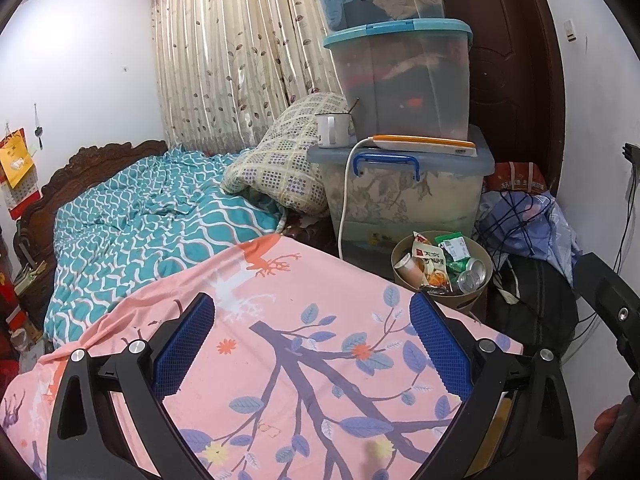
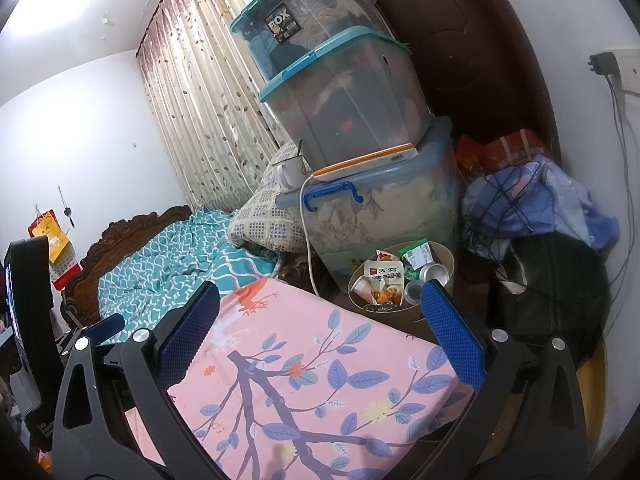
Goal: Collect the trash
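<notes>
Hand-held gripper left and right gape wide, empty; bin brims with trash, seemingly collected.

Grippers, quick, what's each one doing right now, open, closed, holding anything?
Left gripper: open, holding nothing, above the pink bedsheet.
Right gripper: open, holding nothing, also over the sheet.

Round tan bin stands upright on the floor beside the bed corner, filled with snack wrappers, a green packet and crushed cans.
</notes>
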The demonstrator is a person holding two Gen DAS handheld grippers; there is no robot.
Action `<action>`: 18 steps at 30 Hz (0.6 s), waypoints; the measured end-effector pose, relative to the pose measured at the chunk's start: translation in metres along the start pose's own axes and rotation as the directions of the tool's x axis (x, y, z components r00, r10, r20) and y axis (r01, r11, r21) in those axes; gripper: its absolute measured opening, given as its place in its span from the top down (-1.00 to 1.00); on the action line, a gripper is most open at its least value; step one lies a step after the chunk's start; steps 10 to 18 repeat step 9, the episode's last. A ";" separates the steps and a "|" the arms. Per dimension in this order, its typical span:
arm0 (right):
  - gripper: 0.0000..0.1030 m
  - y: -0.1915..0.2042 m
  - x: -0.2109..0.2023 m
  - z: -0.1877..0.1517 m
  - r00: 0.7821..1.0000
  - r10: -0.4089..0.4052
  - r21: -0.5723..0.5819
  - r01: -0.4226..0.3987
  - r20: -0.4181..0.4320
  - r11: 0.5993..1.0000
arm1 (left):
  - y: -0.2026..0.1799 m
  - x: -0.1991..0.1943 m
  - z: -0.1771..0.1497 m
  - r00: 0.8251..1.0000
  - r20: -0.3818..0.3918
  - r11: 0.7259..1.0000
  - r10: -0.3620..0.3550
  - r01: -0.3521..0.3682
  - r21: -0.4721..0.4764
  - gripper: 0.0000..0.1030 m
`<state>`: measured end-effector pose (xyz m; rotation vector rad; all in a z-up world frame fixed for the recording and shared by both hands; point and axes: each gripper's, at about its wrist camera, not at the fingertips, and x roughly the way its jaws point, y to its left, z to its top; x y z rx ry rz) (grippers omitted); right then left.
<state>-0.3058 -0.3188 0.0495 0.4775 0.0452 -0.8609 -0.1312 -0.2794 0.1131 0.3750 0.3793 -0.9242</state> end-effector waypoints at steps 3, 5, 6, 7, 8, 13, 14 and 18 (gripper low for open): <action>-0.93 0.001 0.002 -0.005 1.000 -0.002 0.003 0.002 -0.002 1.000 | 0.003 0.000 -0.002 1.000 -0.007 1.000 -0.011 0.011 -0.001 -0.83; -0.93 0.001 0.001 -0.007 1.000 -0.003 0.006 0.003 -0.001 1.000 | 0.000 0.002 0.001 1.000 -0.007 1.000 -0.010 0.010 0.002 -0.83; -0.93 0.001 0.001 -0.009 1.000 -0.003 0.007 0.003 -0.001 1.000 | 0.000 0.002 0.001 1.000 -0.008 1.000 -0.010 0.010 0.003 -0.83; -0.93 0.001 0.002 -0.009 1.000 -0.002 0.008 0.002 -0.002 1.000 | 0.000 0.002 0.001 1.000 -0.009 1.000 -0.012 0.012 0.002 -0.83; -0.93 0.001 0.003 -0.008 1.000 -0.003 0.007 0.003 -0.003 1.000 | 0.000 0.002 0.001 1.000 -0.011 1.000 -0.013 0.013 0.002 -0.83; -0.93 0.000 0.003 -0.007 1.000 -0.002 0.007 0.002 -0.004 1.000 | 0.000 0.003 0.001 1.000 -0.012 1.000 -0.014 0.014 0.002 -0.83; -0.93 0.000 0.003 -0.007 1.000 -0.002 0.007 0.002 -0.004 1.000 | 0.000 0.003 0.001 1.000 -0.012 1.000 -0.014 0.014 0.002 -0.83; -0.93 0.000 0.003 -0.007 1.000 -0.002 0.007 0.002 -0.004 1.000 | 0.000 0.003 0.001 1.000 -0.012 1.000 -0.014 0.014 0.002 -0.83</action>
